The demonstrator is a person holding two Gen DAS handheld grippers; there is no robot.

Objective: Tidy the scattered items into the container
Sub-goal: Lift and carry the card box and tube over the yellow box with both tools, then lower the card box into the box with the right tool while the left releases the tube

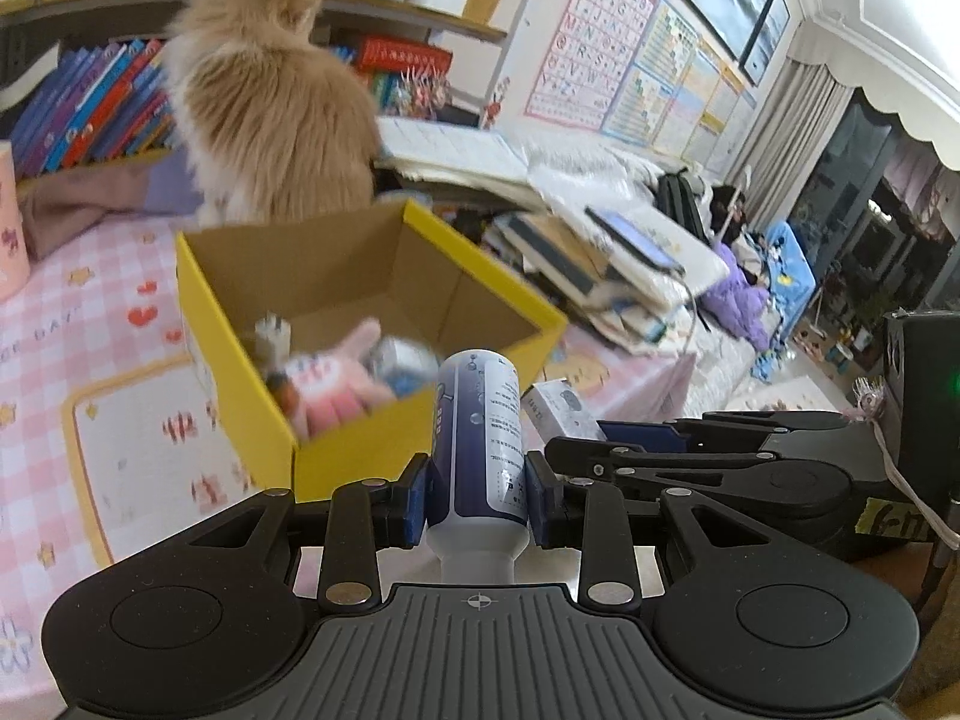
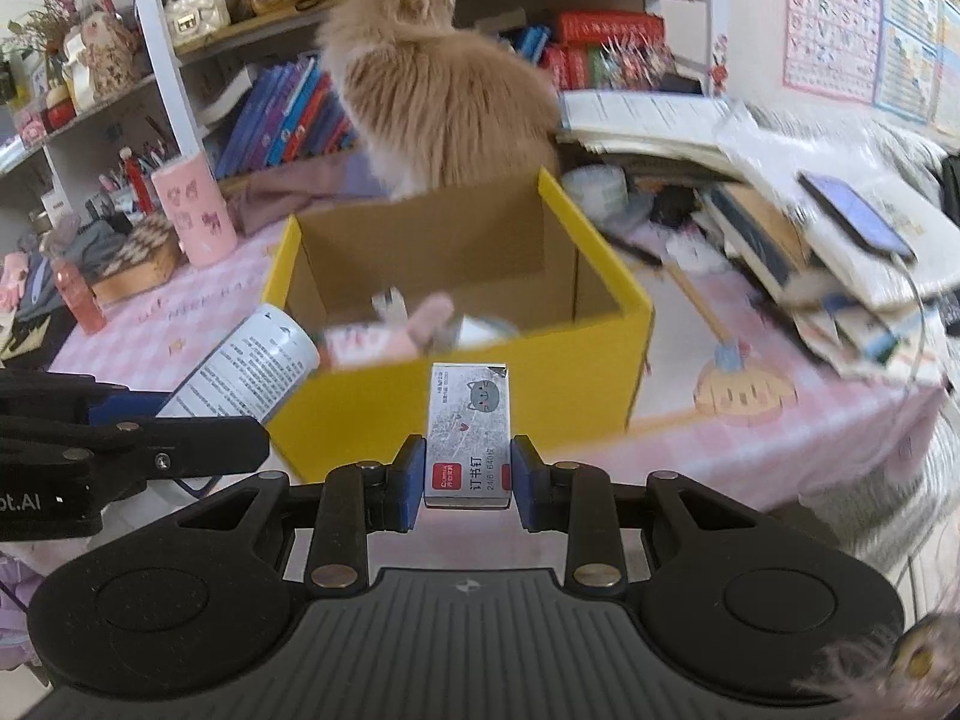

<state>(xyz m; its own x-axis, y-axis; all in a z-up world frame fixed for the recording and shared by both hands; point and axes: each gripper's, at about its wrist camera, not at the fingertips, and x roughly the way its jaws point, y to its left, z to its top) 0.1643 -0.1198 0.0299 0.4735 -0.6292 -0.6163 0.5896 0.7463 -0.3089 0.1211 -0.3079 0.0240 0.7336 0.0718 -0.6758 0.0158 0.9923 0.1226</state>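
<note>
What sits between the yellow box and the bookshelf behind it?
A fluffy ginger cat, back turned, sits right behind the yellow box, before the bookshelf. Both wrist views show it.

The left gripper (image 1: 477,495) has its blue fingers (image 1: 417,498) clamped on a white and purple bottle (image 1: 477,420) that points toward the open yellow box (image 1: 360,444). A pink plush toy (image 1: 339,384) lies inside. A fluffy cat (image 1: 270,102) sits behind the box on the pink checked bench (image 1: 90,312).
</note>
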